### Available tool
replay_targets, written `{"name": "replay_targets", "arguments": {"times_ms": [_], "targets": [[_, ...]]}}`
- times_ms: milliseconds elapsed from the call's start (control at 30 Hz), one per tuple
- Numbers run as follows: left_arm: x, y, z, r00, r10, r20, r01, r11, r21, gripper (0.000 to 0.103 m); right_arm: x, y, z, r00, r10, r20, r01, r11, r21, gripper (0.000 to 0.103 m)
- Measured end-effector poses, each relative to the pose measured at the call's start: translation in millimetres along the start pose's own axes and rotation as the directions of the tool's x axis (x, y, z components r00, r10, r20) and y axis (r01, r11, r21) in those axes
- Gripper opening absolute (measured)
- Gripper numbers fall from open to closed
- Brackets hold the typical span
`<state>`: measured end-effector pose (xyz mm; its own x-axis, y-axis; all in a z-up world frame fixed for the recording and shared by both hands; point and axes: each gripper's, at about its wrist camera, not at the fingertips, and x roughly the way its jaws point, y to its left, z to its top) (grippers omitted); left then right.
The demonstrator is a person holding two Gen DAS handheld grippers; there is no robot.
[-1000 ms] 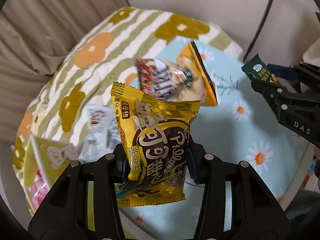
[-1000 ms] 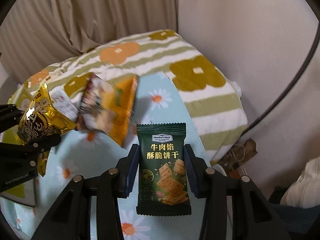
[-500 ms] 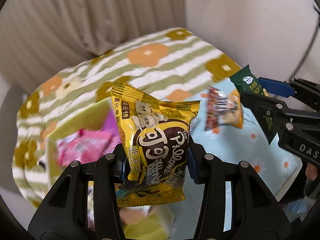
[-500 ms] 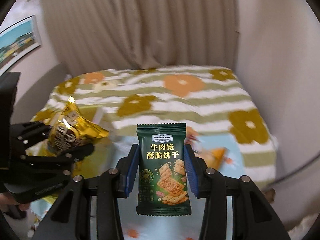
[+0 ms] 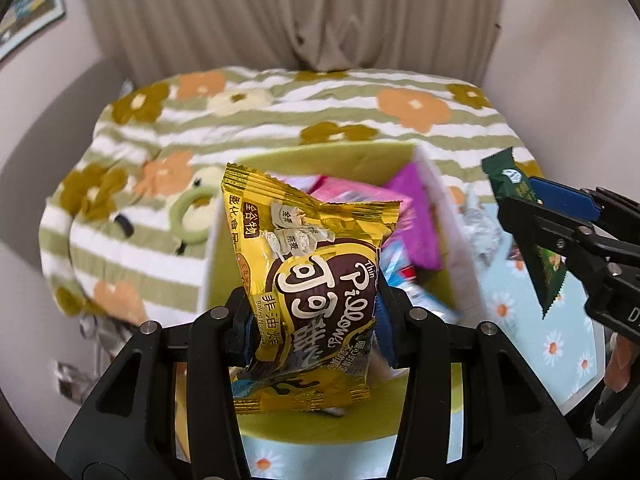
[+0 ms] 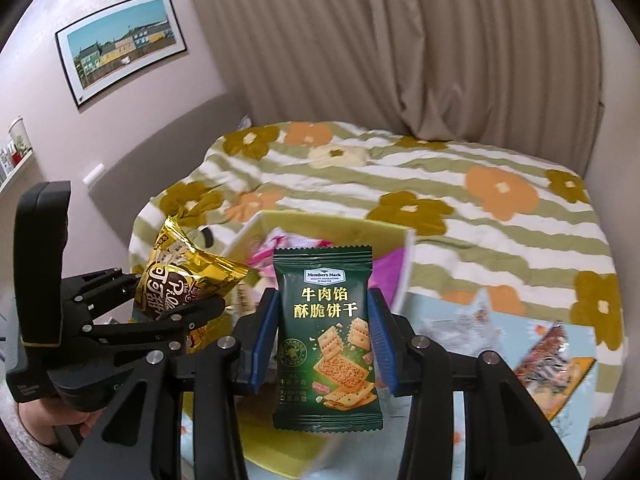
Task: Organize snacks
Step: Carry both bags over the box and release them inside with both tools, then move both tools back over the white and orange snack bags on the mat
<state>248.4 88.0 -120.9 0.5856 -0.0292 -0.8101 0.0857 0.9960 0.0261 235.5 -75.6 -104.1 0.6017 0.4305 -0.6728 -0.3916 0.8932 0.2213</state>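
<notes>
Left gripper (image 5: 314, 320), jaws clamped on the lower half of a yellow cocoa-crisp packet (image 5: 310, 280), packet upright and crinkled, top seal tilted toward the upper left. Directly behind and below the packet: an open storage box (image 5: 320, 158) with a lime-green lining and pale outer walls, already holding pink and purple snack packets (image 5: 412, 216), somewhat blurred. Packet apparently poised over the box's near side, not yet inside.

Right gripper (image 6: 322, 334), blue pads closed against both edges of a dark green beef-filling cracker packet (image 6: 326, 330), held flat and upright, label facing the camera. Same box just beyond it, and the other tool with its yellow packet to the left, close beside.

Further out: a daisy-print light blue mat (image 5: 556, 344) under the box, with a silver wrapper (image 6: 474, 316) and an orange snack bag (image 6: 554, 356) lying loose on it, well apart from the box. Beneath everything, a green-and-white striped blanket with orange flowers (image 5: 280, 120), then a beige curtain (image 5: 300, 12) and a framed picture (image 6: 120, 46) on the wall.

Step in hand, by judgement: carrying two snacks to the box for dropping in. Next move calls for lowering each packet past the box rim, one tool at a time to avoid a clash, then releasing; after that, back to the mat for the loose items.
</notes>
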Motion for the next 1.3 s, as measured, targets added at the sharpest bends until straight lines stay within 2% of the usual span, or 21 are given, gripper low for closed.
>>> {"name": "replay_targets", "arguments": {"times_ms": [167,233,267,300,333,433,633,900,967,1000,1033,1100,1300], "targets": [[17.5,36.6,-16.8,0.998,-0.03,-0.05,0.028,0.998,-0.055,0.042,22.5,18.0,-0.6,0.999,0.009,-0.034,-0.008,1.0,0.015,0.04],[23.8,44.8,-22.4,0.998,-0.039,-0.058,0.035,0.998,-0.059,0.049,27.9,25.2,-1.1,0.999,0.003,-0.043,-0.002,1.0,0.02,0.04],[25.0,47.7,-26.0,0.998,-0.03,-0.055,0.027,0.998,-0.059,0.057,29.6,27.4,-1.6,0.999,0.0,-0.046,0.001,1.0,0.021,0.04],[25.9,50.2,-28.6,0.998,-0.021,-0.054,0.018,0.998,-0.057,0.088,30.8,29.4,-2.6,0.999,-0.005,-0.048,0.006,1.0,0.023,0.04],[25.4,52.3,-31.1,0.999,-0.022,-0.046,0.019,0.998,-0.057,0.102,30.7,31.5,-4.1,0.999,-0.011,-0.049,0.012,1.0,0.024,0.04],[23.9,57.0,-35.8,0.998,-0.048,-0.032,0.046,0.997,-0.056,0.102,31.5,33.8,-8.0,0.998,-0.022,-0.055,0.024,0.999,0.036,0.04],[3.9,59.4,-48.3,0.999,-0.047,-0.015,0.047,0.998,-0.043,0.102,31.7,38.5,-17.4,0.996,-0.02,-0.081,0.026,0.997,0.076,0.04],[-2.8,75.3,-58.9,0.999,-0.041,-0.01,0.04,0.997,-0.06,0.102,51.8,51.9,-26.3,0.99,-0.001,-0.141,0.017,0.993,0.113,0.04],[-5.2,76.9,-60.1,1.0,-0.03,-0.004,0.03,0.998,-0.055,0.102,55.3,52.9,-29.0,0.989,0.001,-0.147,0.018,0.991,0.131,0.044],[-6.4,77.7,-61.0,1.0,-0.024,-0.001,0.024,0.998,-0.053,0.102,55.7,52.0,-30.5,0.989,0.007,-0.145,0.014,0.99,0.142,0.053],[-7.3,78.1,-61.6,1.0,-0.019,0.0,0.019,0.999,-0.05,0.102,54.8,50.8,-32.8,0.99,0.012,-0.141,0.01,0.988,0.154,0.073],[-9.6,79.3,-63.4,1.0,-0.009,0.004,0.009,0.999,-0.048,0.102,51.4,48.6,-36.1,0.992,0.018,-0.128,0.003,0.986,0.165,0.099],[-12.1,77.4,-64.2,0.999,-0.044,0.008,0.044,0.998,-0.053,0.102,35.3,42.6,-43.1,0.995,-0.056,-0.086,0.067,0.988,0.142,0.102]]}}
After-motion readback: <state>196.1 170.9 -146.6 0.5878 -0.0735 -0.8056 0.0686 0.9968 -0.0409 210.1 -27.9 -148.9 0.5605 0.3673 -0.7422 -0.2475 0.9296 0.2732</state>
